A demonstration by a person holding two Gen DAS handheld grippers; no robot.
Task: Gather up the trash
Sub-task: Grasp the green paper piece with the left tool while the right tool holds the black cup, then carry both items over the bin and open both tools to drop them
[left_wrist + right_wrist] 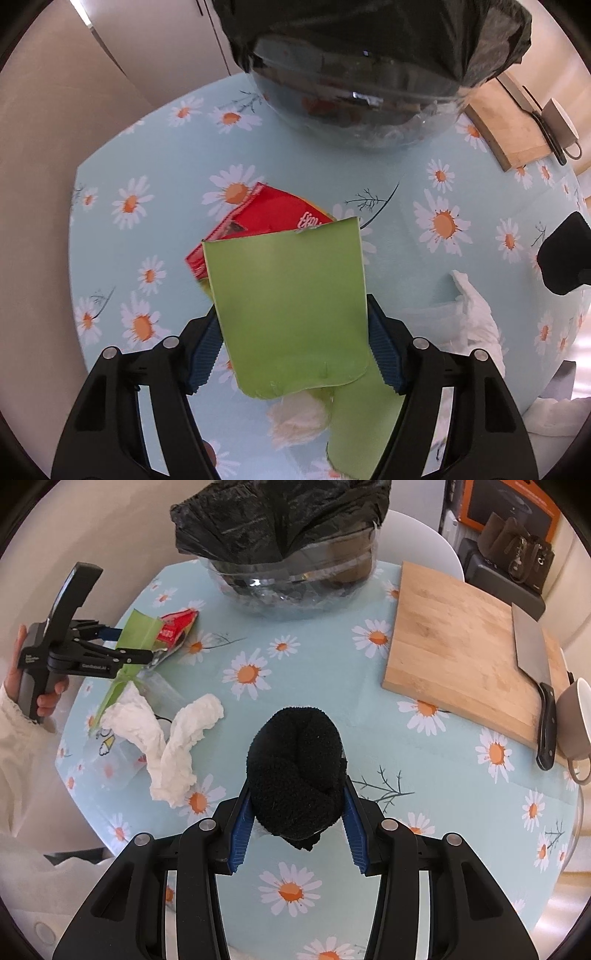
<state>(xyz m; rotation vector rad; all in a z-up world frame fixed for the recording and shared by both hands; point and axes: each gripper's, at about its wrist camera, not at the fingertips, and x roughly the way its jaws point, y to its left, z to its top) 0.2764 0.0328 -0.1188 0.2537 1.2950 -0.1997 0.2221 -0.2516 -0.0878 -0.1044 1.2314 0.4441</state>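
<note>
My left gripper (293, 350) is shut on a green piece of packaging (291, 306) and holds it above the table; it also shows in the right wrist view (140, 629). A red wrapper (255, 221) lies under it on the daisy tablecloth (166, 147). My right gripper (295, 830) is shut on a black balled-up sock (295, 771) over the table's middle. A glass bowl lined with a black trash bag (291, 572) stands at the far edge, also seen in the left wrist view (354, 96). Crumpled white tissue (166, 746) lies at the left.
A wooden cutting board (454, 646) with a cleaver (535, 664) lies at the right, next to a beige cup (576, 720). A clear plastic bag (107, 760) lies under the tissue. A white chair (417, 535) stands behind the table.
</note>
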